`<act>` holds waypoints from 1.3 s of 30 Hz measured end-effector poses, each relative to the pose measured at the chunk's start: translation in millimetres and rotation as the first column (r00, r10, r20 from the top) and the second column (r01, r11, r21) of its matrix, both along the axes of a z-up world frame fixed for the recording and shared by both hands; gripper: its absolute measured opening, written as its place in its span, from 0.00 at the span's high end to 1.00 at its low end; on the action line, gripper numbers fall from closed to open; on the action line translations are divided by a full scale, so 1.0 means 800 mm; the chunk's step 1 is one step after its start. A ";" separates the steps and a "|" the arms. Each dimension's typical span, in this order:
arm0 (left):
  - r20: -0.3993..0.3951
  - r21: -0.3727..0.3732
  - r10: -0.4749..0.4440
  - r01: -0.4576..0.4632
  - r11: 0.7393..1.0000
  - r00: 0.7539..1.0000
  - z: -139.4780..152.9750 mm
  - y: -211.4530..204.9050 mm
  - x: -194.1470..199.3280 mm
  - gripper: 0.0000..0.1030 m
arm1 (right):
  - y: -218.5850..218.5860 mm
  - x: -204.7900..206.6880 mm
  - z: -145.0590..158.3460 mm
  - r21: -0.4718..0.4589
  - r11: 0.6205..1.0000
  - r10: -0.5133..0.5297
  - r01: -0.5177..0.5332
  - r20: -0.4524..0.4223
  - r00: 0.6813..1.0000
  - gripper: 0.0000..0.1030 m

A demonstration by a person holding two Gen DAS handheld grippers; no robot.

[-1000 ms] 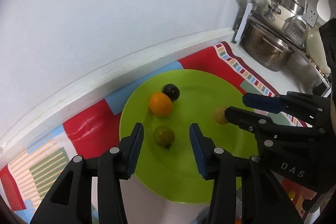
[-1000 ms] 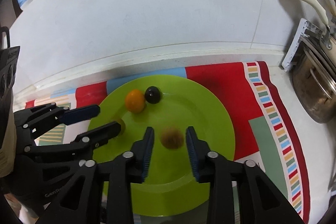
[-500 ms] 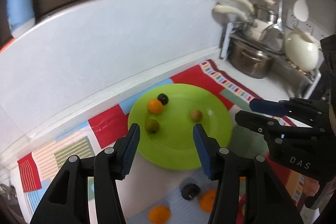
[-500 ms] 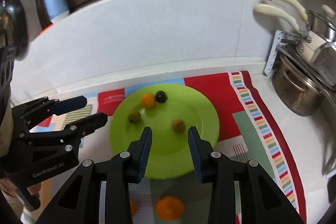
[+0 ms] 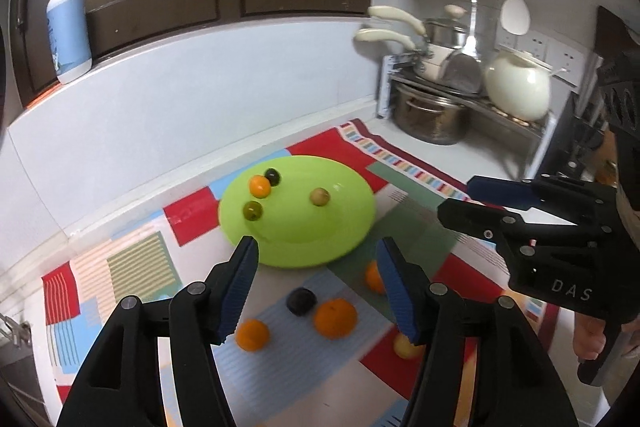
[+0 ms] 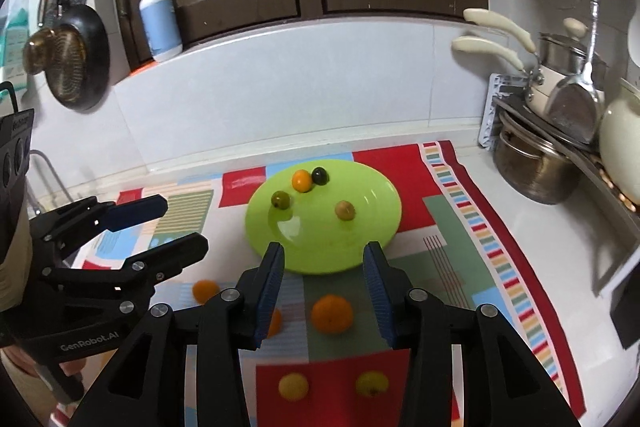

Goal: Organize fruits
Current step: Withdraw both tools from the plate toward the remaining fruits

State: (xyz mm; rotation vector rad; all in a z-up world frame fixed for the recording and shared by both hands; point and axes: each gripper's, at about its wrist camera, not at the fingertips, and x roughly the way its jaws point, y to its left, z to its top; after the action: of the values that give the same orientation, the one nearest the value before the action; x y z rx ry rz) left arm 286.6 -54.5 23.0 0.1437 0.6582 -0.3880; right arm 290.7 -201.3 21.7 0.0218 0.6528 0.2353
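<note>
Only the right wrist view shows the two yellow fruits [image 6: 293, 386] on the red patch of the mat [image 6: 452, 223] at 6 o'clock, and the dark strainer [image 6: 68, 57] hanging on the wall at 9 o'clock; only the left wrist view shows the black fruit [image 5: 301, 301] lying just beside a large orange [image 5: 334, 317] on the mat. Readable writing: "DAS" on the right gripper [image 5: 472, 201] seen from the left view, "GenRobot.AI" on the left gripper [image 6: 182, 225] seen from the right view. The green plate [image 6: 360, 251] rests on the mat on the counter [image 6: 532, 235] and holds four small fruits: an orange one [image 6: 301, 180] touching a black one [image 6: 319, 175] at 12 o'clock, a green one [image 6: 280, 200] at 10 o'clock, and a tan one [image 6: 344, 209] near the middle. Both grippers hover above the loose fruits, their jaws having just been opening, parted with nothing between them. A blue pump bottle [image 5: 69, 25] stands on the sill, and a steel pot [image 5: 430, 115] sits under a rack at 2 o'clock.
</note>
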 end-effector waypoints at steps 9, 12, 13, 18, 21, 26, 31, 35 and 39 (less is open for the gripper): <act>0.014 0.022 -0.034 0.034 0.999 0.999 -0.012 -0.026 -0.040 0.40 | -0.022 -0.044 -0.009 -0.003 1.000 0.002 -0.002 -0.018 1.000 0.59; -0.003 0.028 -0.048 0.048 0.998 0.999 -0.022 -0.035 -0.050 0.40 | -0.030 -0.055 -0.019 -0.010 1.000 0.007 -0.007 -0.037 0.999 0.59; -0.011 0.030 -0.054 0.054 0.998 0.998 -0.028 -0.038 -0.053 0.40 | -0.032 -0.058 -0.023 -0.013 1.000 0.008 -0.008 -0.044 0.999 0.59; -0.018 0.051 -0.086 0.087 0.995 0.996 -0.046 -0.052 -0.064 0.40 | -0.040 -0.070 -0.042 -0.028 0.999 0.018 -0.021 -0.077 0.997 0.59; -0.009 0.070 -0.105 0.105 0.992 0.994 -0.054 -0.058 -0.070 0.40 | -0.043 -0.075 -0.052 -0.036 0.999 0.023 -0.026 -0.094 0.995 0.59; -0.013 0.078 -0.138 0.139 0.987 0.990 -0.074 -0.062 -0.075 0.41 | -0.046 -0.075 -0.073 -0.048 0.998 0.031 -0.038 -0.130 0.991 0.59; -0.024 0.094 -0.179 0.180 0.979 0.984 -0.094 -0.068 -0.080 0.41 | -0.045 -0.073 -0.092 -0.059 0.996 0.051 -0.061 -0.162 0.985 0.59; -0.043 0.100 -0.201 0.205 0.974 0.979 -0.108 -0.072 -0.080 0.41 | -0.044 -0.073 -0.105 -0.067 0.995 0.056 -0.070 -0.181 0.982 0.59; -0.065 0.107 -0.212 0.218 0.970 0.975 -0.119 -0.076 -0.073 0.41 | -0.047 -0.067 -0.118 -0.058 0.996 0.058 -0.071 -0.207 0.977 0.59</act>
State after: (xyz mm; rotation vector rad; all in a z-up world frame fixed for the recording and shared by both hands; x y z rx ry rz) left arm 228.3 -115.6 -72.2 0.3163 0.7196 -0.5651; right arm 237.1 -239.1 -72.6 -0.0386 0.8672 0.2763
